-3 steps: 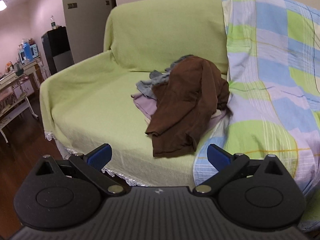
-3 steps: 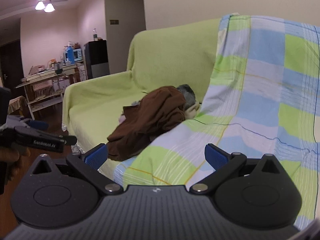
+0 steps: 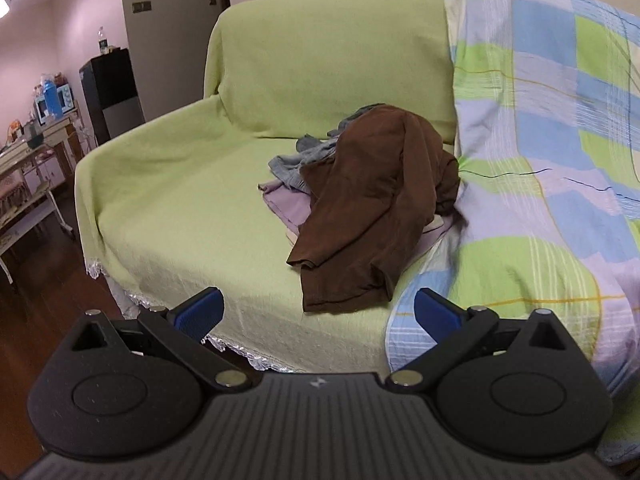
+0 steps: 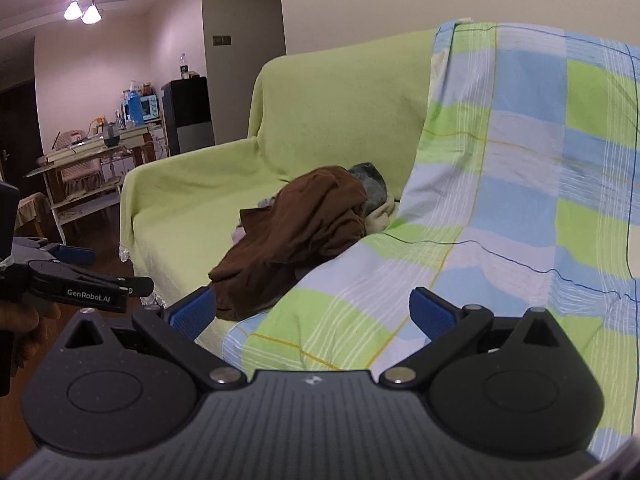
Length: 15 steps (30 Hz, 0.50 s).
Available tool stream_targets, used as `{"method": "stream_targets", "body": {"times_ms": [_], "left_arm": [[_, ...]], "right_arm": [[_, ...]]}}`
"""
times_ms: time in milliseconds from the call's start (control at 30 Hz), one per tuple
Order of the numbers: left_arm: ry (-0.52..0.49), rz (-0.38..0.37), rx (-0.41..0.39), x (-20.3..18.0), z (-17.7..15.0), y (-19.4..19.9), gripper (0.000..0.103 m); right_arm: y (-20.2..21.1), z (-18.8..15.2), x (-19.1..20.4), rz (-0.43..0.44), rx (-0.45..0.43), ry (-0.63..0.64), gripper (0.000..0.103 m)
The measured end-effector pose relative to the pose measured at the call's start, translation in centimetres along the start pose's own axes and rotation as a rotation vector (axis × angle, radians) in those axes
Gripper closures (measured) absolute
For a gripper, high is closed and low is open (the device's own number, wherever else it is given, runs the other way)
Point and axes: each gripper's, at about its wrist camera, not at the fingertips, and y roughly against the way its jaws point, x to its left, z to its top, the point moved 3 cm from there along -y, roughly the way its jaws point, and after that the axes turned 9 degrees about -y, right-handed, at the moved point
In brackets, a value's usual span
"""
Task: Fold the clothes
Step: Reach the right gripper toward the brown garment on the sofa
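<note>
A pile of clothes lies on the green-covered sofa (image 3: 180, 216). On top is a brown garment (image 3: 372, 208), also in the right wrist view (image 4: 296, 232). Under it are a grey garment (image 3: 304, 160) and a lilac one (image 3: 288, 204). My left gripper (image 3: 318, 314) is open and empty, in front of the sofa's front edge, short of the pile. My right gripper (image 4: 312, 314) is open and empty over the checked sheet (image 4: 500, 208). The left gripper also shows at the left of the right wrist view (image 4: 80, 276).
A blue, green and lilac checked sheet (image 3: 560, 184) covers the sofa's right part, next to the pile. Left of the sofa are dark wood floor (image 3: 36, 292), a cluttered table (image 4: 88, 152) and a black fridge (image 4: 188, 112).
Both views have shifted very slightly; the clothes have not moved and both grippers stay open.
</note>
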Motion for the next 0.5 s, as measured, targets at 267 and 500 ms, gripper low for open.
{"method": "stream_targets", "body": {"times_ms": [267,500], "left_arm": [[0.019,-0.012,0.058,0.0,-0.8,-2.8,0.001],[0.041,-0.033,0.059,0.9,-1.0,-4.4,0.001]], "right_arm": [[3.0,-1.8,0.1,0.024,0.022,-0.006,0.001],[-0.6,0.0,0.5,0.003,0.139,-0.014,0.001]]}}
